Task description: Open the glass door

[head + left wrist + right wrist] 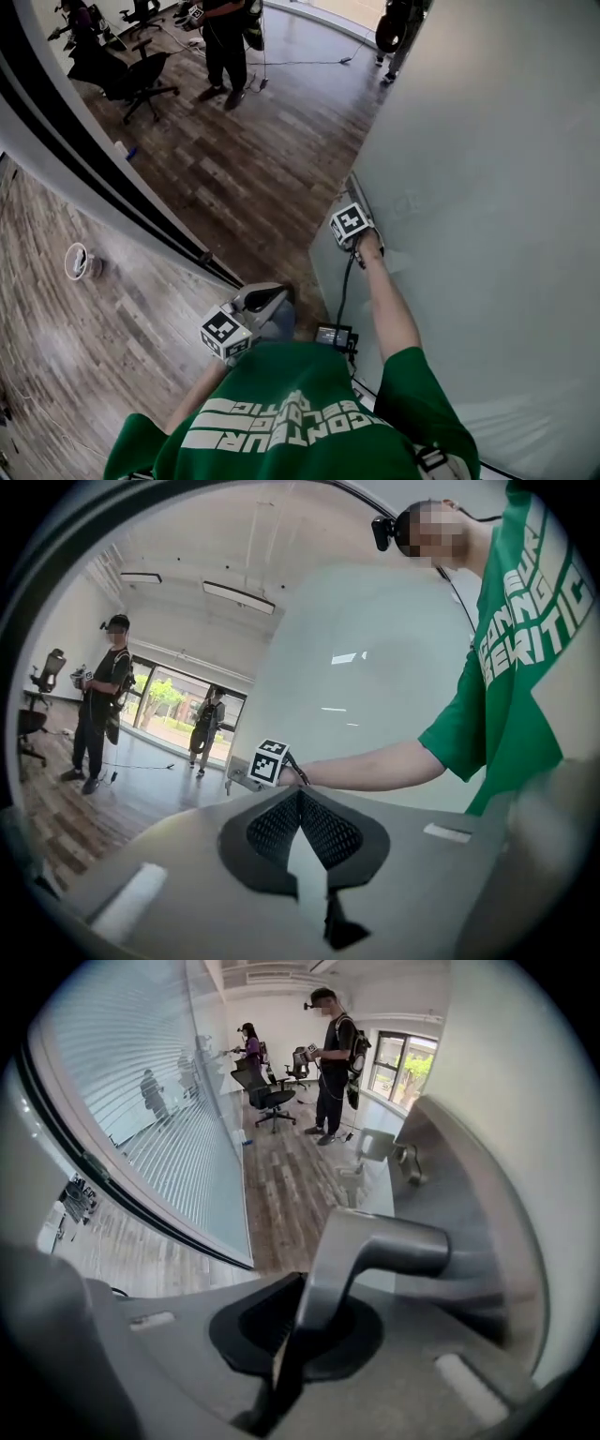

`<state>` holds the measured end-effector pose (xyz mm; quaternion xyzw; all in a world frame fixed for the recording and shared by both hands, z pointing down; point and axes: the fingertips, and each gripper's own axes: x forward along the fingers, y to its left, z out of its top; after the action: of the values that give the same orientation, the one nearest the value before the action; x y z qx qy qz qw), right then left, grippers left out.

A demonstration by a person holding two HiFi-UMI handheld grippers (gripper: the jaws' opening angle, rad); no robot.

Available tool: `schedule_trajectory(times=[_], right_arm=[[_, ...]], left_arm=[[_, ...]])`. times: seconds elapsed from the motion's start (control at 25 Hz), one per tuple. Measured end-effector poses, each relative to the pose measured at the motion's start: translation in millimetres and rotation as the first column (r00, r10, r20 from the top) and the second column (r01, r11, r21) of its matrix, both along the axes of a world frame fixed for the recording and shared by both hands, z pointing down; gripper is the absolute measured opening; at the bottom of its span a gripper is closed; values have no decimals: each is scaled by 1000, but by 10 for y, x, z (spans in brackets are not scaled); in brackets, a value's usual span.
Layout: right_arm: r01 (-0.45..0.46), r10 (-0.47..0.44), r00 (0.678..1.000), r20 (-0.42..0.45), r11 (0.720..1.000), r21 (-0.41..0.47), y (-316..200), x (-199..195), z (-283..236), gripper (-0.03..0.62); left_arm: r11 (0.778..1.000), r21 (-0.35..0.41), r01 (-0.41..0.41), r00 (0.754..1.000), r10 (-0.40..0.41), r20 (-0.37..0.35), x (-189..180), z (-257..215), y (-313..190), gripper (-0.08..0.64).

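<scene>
The frosted glass door [487,187] stands swung open at the right. My right gripper [354,230] is at the door's near edge, shut on its metal lever handle [375,1251]. In the right gripper view the handle's grey stem sits pinched between the dark pads of the right gripper [292,1312]. My left gripper [272,298] hangs close to my body, away from the door. In its own view the left gripper [298,799] has its pads meeting, with nothing between them. The right gripper's marker cube [271,761] and my bare forearm show ahead against the door [356,686].
A glass wall with blinds and a black floor track [103,178] runs along the left. Beyond the doorway, people [225,42] and office chairs [141,80] stand on the wooden floor. A cable [300,63] lies there. A small round white thing [77,261] sits on the floor at left.
</scene>
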<state>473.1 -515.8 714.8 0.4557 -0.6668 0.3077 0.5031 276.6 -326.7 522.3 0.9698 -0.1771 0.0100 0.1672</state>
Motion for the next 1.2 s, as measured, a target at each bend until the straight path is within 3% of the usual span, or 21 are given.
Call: schedule_trajectory(times=[0.12,0.36,0.6,0.92,1.2], right_arm=[[-35,35,999,-9,999,-7,35,99,6,-6],[-107,107,994,-12,994,-10,-82,846,-72,-6],[-197,196,980,-29,981,0,-114,1369,-99,-6],[-369,370,928,-44,929,35,51,2071,-132,11],[-456,464,882,-80,885,99,142,2643,-117,-6]], left_arm=[[999,10,-33,999,33,-28,62,-61,-190,15],[993,1,-117,993,117,-31,716,-233,-588,15],[985,1,-175,984,175,-34,1019,-240,-869,15],[977,7,-215,976,215,-46,1270,-244,-1211,15],[967,11,-254,966,254,-42,1520,-228,-1407,15]])
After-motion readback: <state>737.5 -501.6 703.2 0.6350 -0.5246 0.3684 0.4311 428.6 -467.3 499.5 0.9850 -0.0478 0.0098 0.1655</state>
